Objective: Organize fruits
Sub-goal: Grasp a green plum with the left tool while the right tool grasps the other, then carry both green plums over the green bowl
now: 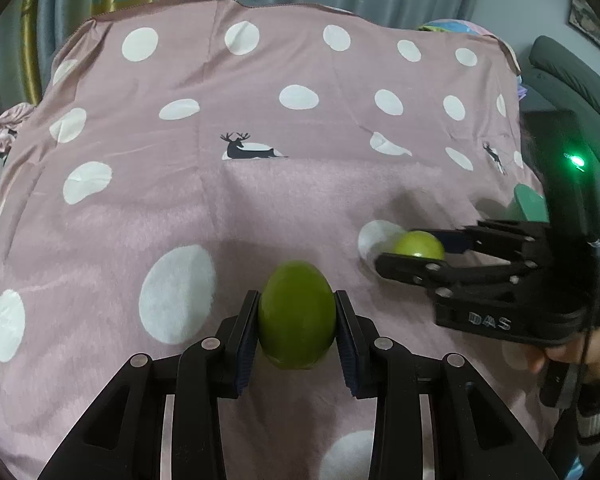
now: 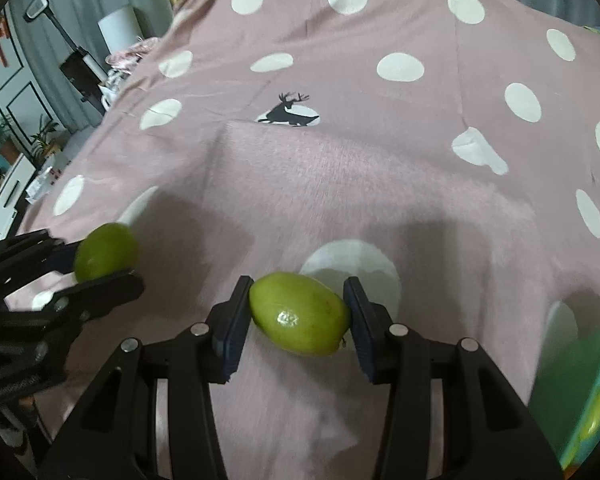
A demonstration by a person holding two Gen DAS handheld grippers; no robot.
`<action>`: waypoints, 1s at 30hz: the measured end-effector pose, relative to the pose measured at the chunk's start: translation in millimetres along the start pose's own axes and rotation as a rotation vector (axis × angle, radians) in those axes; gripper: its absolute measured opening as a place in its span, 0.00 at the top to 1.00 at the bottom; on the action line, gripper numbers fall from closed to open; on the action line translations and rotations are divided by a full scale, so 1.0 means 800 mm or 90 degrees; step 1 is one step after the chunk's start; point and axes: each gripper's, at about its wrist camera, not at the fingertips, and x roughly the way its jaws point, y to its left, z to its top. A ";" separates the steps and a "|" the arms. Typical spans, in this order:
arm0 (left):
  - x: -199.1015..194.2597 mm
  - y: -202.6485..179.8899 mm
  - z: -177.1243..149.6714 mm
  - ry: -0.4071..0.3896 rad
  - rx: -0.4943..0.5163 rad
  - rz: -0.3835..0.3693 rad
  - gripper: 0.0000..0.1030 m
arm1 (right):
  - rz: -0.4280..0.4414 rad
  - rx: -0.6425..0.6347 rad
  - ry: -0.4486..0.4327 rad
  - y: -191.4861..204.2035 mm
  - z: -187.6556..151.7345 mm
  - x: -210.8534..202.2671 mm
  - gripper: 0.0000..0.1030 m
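Two smooth green oval fruits are in play above the pink polka-dot cloth (image 1: 260,200): the left hand-held gripper (image 1: 296,320) clamps one fruit (image 1: 296,316), long axis pointing forward along its fingers. The right hand-held gripper (image 2: 298,316) has the other fruit (image 2: 300,314) crosswise between its pads, left pad touching, right pad at its tip. A teal container (image 2: 580,392) lies just right of it, nearest that hand.

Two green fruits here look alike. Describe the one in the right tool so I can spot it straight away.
Start at the pink dotted cloth and its deer print, then come toward the camera to the large white dot. The fruit lies tilted across that dot's near edge, between the right tool's blue pads. Unlike the other fruit in the left tool, it shows a bright glare spot.
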 end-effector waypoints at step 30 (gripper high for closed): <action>-0.071 -0.111 -0.048 -0.012 0.022 0.025 0.65 | 0.055 0.050 -0.130 -0.012 -0.140 -0.159 0.55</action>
